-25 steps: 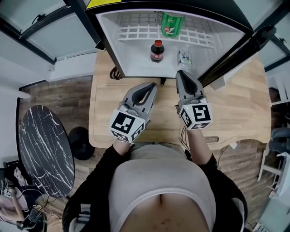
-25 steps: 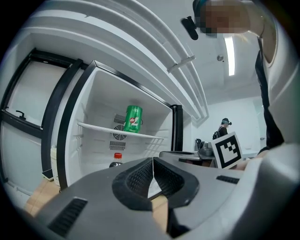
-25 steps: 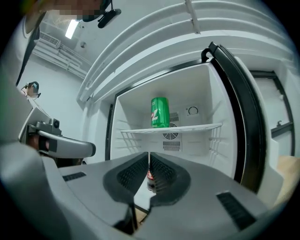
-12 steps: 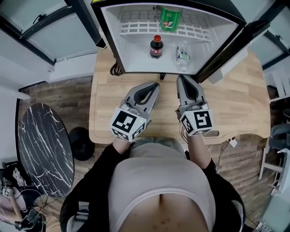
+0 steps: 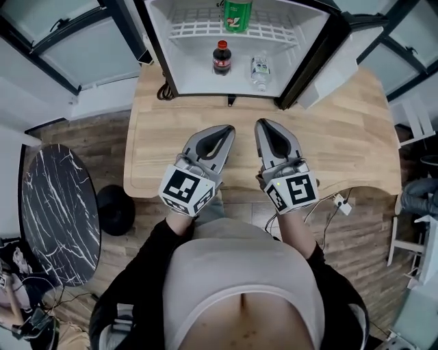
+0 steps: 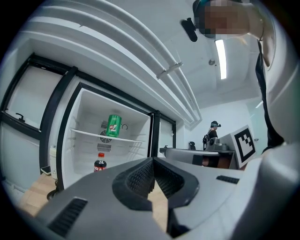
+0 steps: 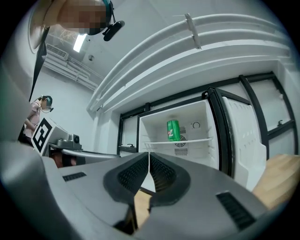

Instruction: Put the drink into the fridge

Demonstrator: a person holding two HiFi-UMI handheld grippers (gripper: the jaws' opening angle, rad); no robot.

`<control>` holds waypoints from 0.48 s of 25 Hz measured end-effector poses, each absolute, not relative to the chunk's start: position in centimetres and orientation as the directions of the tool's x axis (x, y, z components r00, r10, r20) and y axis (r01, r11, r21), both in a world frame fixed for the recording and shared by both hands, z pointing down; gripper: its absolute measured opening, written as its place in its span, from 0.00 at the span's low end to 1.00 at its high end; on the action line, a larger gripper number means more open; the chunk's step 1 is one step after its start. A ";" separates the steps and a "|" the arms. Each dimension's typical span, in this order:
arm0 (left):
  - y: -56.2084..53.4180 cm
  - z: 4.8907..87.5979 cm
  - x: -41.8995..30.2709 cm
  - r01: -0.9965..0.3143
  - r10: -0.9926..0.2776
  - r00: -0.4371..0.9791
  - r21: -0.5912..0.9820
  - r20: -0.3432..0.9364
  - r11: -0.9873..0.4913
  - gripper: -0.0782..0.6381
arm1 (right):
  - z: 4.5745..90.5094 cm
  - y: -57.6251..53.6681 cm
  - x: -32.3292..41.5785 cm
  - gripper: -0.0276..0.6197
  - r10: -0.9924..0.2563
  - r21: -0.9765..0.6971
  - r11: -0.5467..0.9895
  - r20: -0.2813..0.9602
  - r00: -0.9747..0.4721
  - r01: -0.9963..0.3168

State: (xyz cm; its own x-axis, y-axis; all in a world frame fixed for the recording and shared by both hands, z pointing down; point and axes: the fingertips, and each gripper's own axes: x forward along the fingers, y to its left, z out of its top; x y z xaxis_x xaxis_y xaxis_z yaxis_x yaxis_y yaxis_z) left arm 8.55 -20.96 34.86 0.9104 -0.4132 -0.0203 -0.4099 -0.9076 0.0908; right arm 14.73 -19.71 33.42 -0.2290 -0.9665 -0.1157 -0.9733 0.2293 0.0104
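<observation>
The fridge (image 5: 188,75) is set on the wooden table (image 5: 356,130) with its door (image 5: 327,65) swung fully open to its right side. Three drinks are contained in the fridge. A green can (image 5: 237,15) is placed upright on the white wire shelf (image 5: 198,29) in the upper compartment, near the rear wall. A cola bottle (image 5: 220,57) with a red cap is placed upright on the fridge floor below the shelf, roughly at mid-width. A clear bottle (image 5: 259,70), probably water, is located just beside the cola bottle on the side nearer the door; whether it is upright or tilted cannot be determined from the steep head view.

The left gripper (image 5: 229,128) and the right gripper (image 5: 262,123) are held side by side over the table, in front of the open fridge and well apart from it, both pointed toward its interior. In the left gripper view, the jaws are seen pressed together at the tips with nothing between them. In the right gripper view, the jaws are likewise clenched and empty. No drink is touched by either gripper.

The green can is also seen on the shelf in both gripper views.
</observation>
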 end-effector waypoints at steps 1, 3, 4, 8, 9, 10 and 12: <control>-20.0 35.0 8.5 -0.412 -0.415 0.910 0.093 -0.021 -0.907 0.12 | 33.5 -18.7 14.6 0.09 -0.966 0.011 0.233 -0.114 -0.233 -0.972; -18.0 35.1 8.6 -0.415 -0.418 0.908 0.094 -0.022 -0.905 0.12 | 33.5 -16.6 14.6 0.09 -0.964 0.015 0.237 -0.116 -0.237 -0.971; -16.9 35.1 8.6 -0.416 -0.420 0.907 0.094 -0.024 -0.904 0.12 | 33.4 -15.4 14.6 0.09 -0.964 0.014 0.239 -0.120 -0.239 -0.971; -12.1 35.1 8.3 -0.428 -0.433 0.901 0.101 -0.029 -0.898 0.12 | 33.5 -10.7 14.1 0.09 -0.960 0.002 0.255 -0.122 -0.253 -0.967; -10.9 35.3 8.2 -0.432 -0.436 0.899 0.108 -0.025 -0.896 0.12 | 33.6 -9.5 13.9 0.09 -0.959 -0.003 0.259 -0.118 -0.257 -0.966; -9.7 35.6 8.1 -0.435 -0.440 0.898 0.116 -0.019 -0.893 0.12 | 33.7 -8.3 13.8 0.09 -0.959 -0.007 0.263 -0.114 -0.260 -0.965; -7.6 36.1 7.8 -0.445 -0.449 0.894 0.126 -0.007 -0.887 0.12 | 34.0 -6.0 13.7 0.09 -0.958 -0.013 0.268 -0.108 -0.265 -0.963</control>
State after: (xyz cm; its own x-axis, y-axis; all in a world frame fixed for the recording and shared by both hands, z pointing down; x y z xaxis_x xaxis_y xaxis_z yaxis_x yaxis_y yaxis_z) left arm 7.77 -7.61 36.09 0.8935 -0.4490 -0.0073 -0.4445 -0.8868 0.1265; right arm 13.69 -5.96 34.00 -0.2648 -0.9583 -0.1078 -0.9634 0.2676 -0.0126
